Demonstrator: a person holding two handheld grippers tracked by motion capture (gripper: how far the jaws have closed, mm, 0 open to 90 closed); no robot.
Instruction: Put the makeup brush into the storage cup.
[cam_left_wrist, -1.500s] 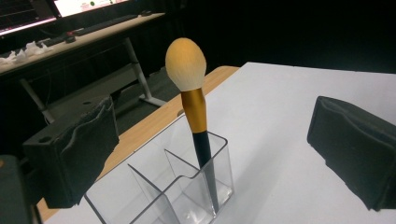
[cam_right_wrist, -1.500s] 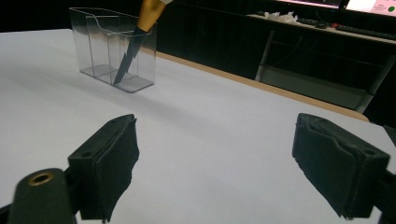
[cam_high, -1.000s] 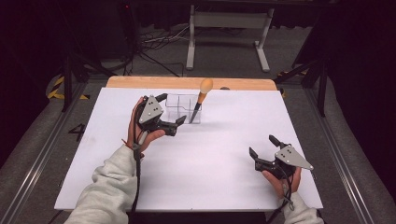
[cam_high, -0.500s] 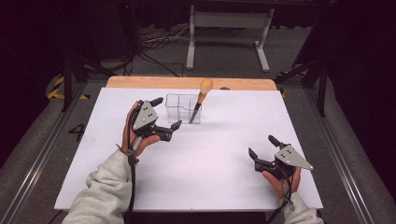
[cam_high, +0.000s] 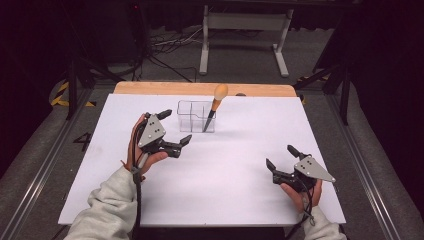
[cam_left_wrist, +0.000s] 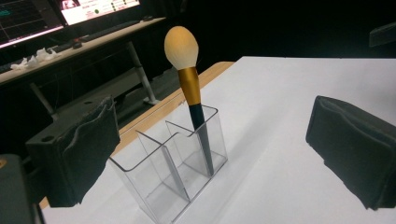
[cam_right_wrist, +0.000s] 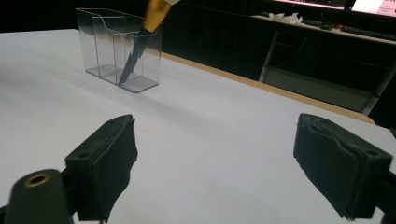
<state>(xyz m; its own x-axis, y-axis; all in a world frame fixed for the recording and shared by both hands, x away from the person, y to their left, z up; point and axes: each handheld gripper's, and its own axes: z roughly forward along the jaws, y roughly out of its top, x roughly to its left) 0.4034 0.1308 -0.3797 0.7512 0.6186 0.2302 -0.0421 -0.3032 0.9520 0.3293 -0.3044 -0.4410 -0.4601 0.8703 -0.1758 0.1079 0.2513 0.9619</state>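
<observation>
Brushwork looks finished here: going by the way things lie, the makeup brush (cam_high: 215, 103) already stands in the right-hand compartment of the clear organizer (cam_high: 192, 116), bristle head up and leaning toward the upper right of the high view, so I judge that little or nothing is left beyond drawing the hands clear. At the left of that view, the left gripper (cam_high: 175, 127) sits just left of and below the organizer, apart from it; its jaws are spread wide with nothing between them, and in the left gripper view the brush (cam_left_wrist: 189, 88) and the organizer (cam_left_wrist: 175, 168) stand free between the two pads. The hand under it is turned so the grey plate faces up and the jaws point right toward the box. Across the bare white table (cam_high: 235, 170), toward the lower right, the right gripper (cam_high: 280, 157) rests low near the table's near edge, well apart from the organizer, jaws likewise spread and empty, pointing up-left.
</observation>
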